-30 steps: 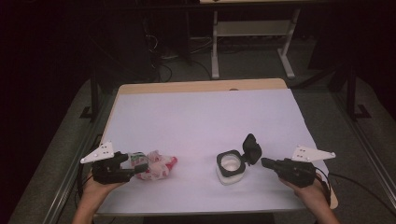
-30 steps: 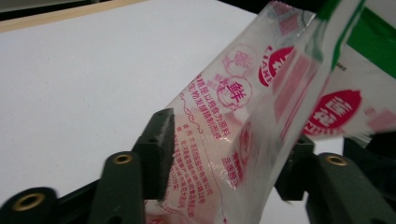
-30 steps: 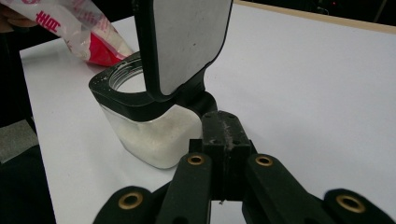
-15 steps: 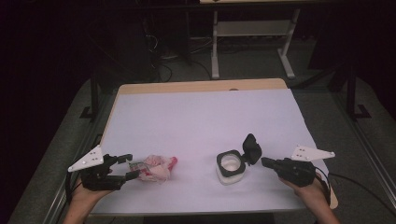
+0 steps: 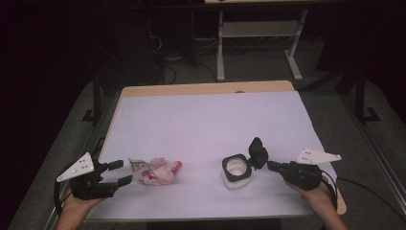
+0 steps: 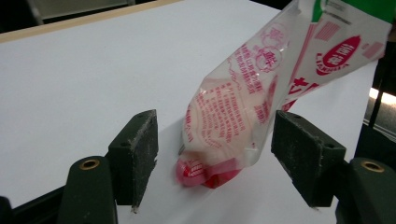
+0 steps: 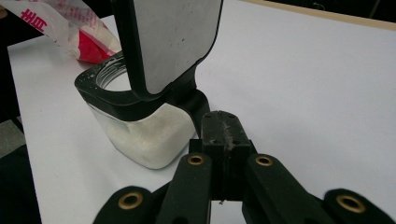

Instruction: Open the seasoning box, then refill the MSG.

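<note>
Left gripper (image 5: pixel 125 173): at the near left edge of the desk, held in a hand; its fingers (image 6: pixel 135 149) have just been opening and now stand wide, with a gap on each side of the bag, neither pad pressing on it.
Right gripper (image 5: pixel 271 166): at the near right, held in a hand; its fingers (image 7: pixel 223 135) are fully closed, their tips right at the hinge of the jar's lid; whether they pinch the hinge I cannot tell.
Bag (image 5: pixel 155 171): crumpled clear plastic with red print and white contents, lying on the desk just beyond the left fingers, its open end tilted up.
Jar (image 5: pixel 236 173): clear, squarish, with a black rim and white powder inside, standing upright near the right gripper.
Lid (image 5: pixel 258 152): black, flipped open, standing up from the jar's rim.
Desk (image 5: pixel 210 120): white sheet over a wooden top.
</note>
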